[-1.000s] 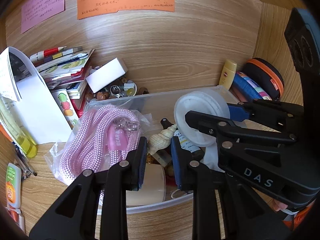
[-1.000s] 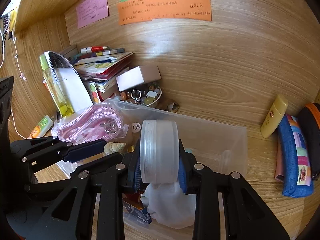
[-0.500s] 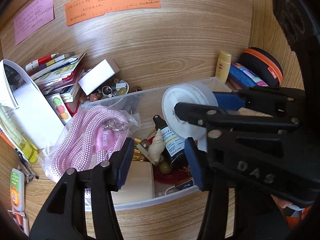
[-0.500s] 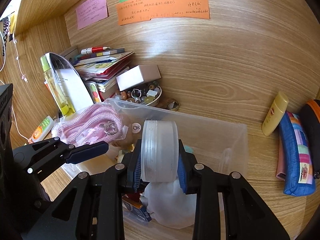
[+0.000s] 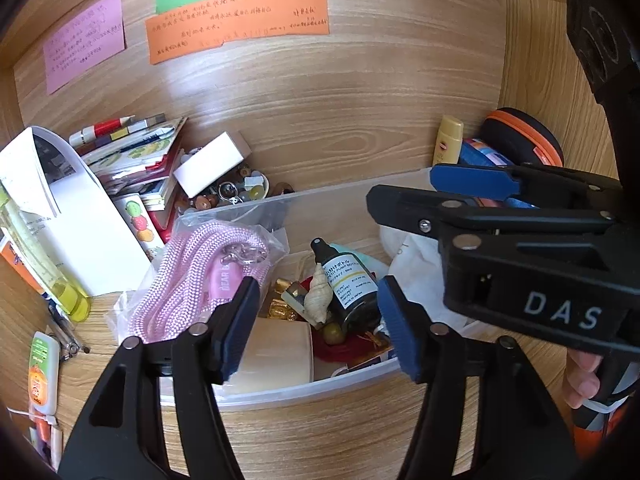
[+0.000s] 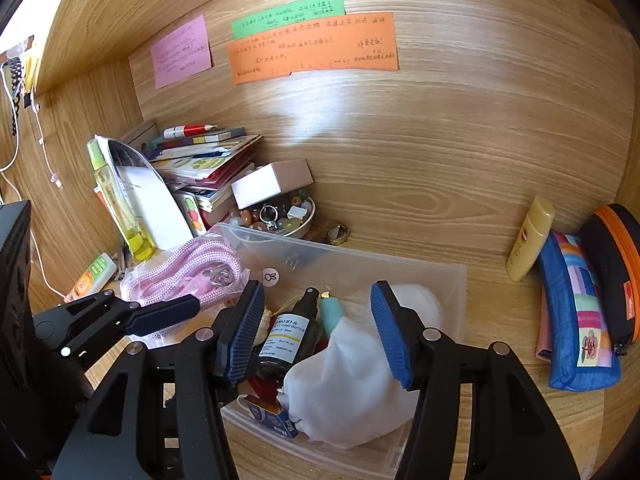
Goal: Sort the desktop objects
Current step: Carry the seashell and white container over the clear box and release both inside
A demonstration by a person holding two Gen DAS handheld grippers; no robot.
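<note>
We hold both grippers, left point(image 5: 318, 322) and right point(image 6: 316, 332), jaws apart and empty, above a clear bin point(image 6: 452, 280) containing a dark spray bottle point(image 6: 286, 340).

White "DAS" lettering on the right gripper point(image 5: 472, 196) body. Dark spray bottle point(image 5: 348, 288) label reads "PUMP BOTTLE", "MADE IN JAPAN". Pink tag point(image 5: 226, 280) on the rope: "DEAR B...", partly hidden. Handwriting on wall notes point(image 5: 240, 24) illegible.
</note>
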